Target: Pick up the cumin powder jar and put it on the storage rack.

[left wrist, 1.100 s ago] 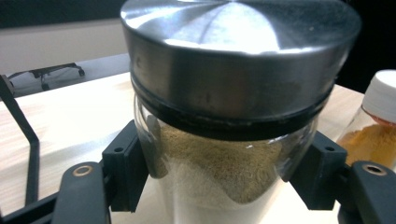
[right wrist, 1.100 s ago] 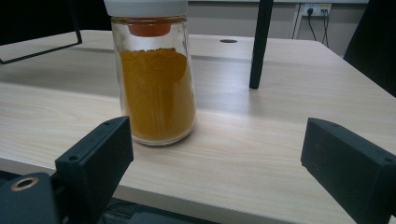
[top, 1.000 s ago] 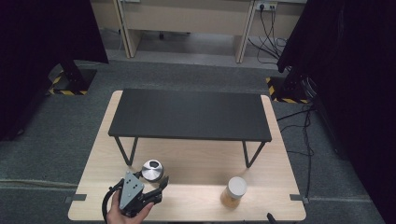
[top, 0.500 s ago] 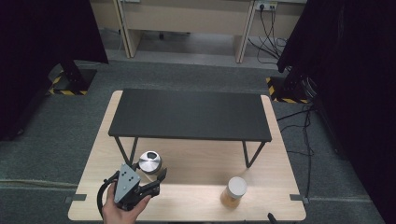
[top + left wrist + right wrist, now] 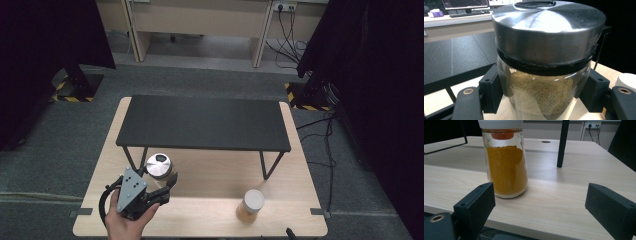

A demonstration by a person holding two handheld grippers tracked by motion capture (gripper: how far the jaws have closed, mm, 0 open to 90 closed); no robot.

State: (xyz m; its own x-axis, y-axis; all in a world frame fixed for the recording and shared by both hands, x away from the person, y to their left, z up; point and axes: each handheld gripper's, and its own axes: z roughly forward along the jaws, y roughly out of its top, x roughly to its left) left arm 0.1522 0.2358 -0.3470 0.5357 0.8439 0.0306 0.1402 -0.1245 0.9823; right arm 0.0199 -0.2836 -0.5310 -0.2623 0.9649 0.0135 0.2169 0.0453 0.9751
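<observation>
Pale wood surface point(image 5: 210, 180) w/ black rack point(image 5: 204, 123), grey carpet. Left tongs point(image 5: 541, 100) pinch steel-lidded jar point(image 5: 544, 75); right tongs point(image 5: 544, 205) spread by orange jar point(image 5: 506, 167).

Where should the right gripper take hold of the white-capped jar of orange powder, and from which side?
Grip the glass body of the orange-powder jar below its white cap, coming in level from the table's near edge. It stands upright and narrows upward, so a low hold probably seats best. The right gripper is open, with the jar off toward its left jaw.
</observation>
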